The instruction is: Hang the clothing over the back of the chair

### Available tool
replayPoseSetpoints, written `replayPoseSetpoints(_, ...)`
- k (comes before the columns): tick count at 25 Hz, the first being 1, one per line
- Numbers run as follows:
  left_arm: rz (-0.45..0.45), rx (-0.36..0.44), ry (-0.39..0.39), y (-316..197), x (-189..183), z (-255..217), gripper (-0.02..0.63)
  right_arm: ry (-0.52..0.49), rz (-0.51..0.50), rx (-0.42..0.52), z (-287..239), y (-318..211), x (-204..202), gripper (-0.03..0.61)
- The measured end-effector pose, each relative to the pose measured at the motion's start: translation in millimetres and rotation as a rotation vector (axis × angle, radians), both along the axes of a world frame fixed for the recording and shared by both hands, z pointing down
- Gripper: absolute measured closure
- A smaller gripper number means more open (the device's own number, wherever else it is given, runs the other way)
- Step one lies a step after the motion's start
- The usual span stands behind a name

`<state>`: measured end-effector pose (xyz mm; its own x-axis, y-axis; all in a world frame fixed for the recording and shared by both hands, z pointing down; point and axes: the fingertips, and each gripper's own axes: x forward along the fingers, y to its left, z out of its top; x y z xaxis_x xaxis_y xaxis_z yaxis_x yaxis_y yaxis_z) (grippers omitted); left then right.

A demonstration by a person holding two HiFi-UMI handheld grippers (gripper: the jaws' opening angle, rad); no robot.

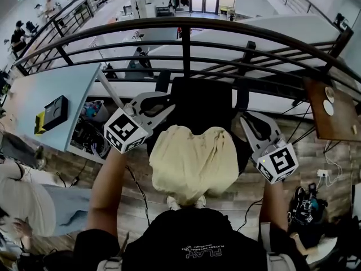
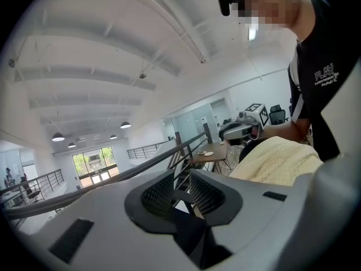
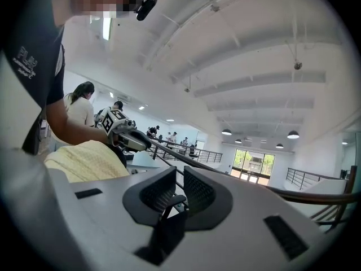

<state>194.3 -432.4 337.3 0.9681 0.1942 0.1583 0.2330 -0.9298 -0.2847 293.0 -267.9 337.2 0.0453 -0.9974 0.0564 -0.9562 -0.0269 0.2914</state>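
Note:
A pale yellow garment (image 1: 194, 160) lies draped over the back of a black chair (image 1: 203, 103) right in front of me, hanging down its near side. My left gripper (image 1: 167, 105) hovers at the chair's upper left, just off the cloth, its jaws shut with nothing between them. My right gripper (image 1: 246, 120) is at the chair's right side, also shut and empty. The garment (image 2: 276, 160) shows to the right of the left gripper (image 2: 181, 188) in the left gripper view. In the right gripper view the garment (image 3: 84, 160) lies left of the right gripper (image 3: 179, 188).
A black metal railing (image 1: 186, 44) runs just behind the chair above a drop to a lower floor. A light blue table (image 1: 51, 89) with a black box (image 1: 55, 112) stands at left, a brown table (image 1: 333, 120) at right. A backpack (image 1: 304, 208) and cables lie on the floor.

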Motion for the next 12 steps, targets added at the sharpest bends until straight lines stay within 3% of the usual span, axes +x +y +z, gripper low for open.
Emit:
replayPoseSetpoints(7, -0.107, -0.045, 0.08, -11, -3, -30, 0.517, 0.093, 0.017, 0.08, -29, -2, -17, 0.546)
replayPoseSetpoints(12, -0.158, 0.014, 0.133, -2, -5, -49, 0.558, 0.113, 0.041, 0.114, -45, 0, -17, 0.548)
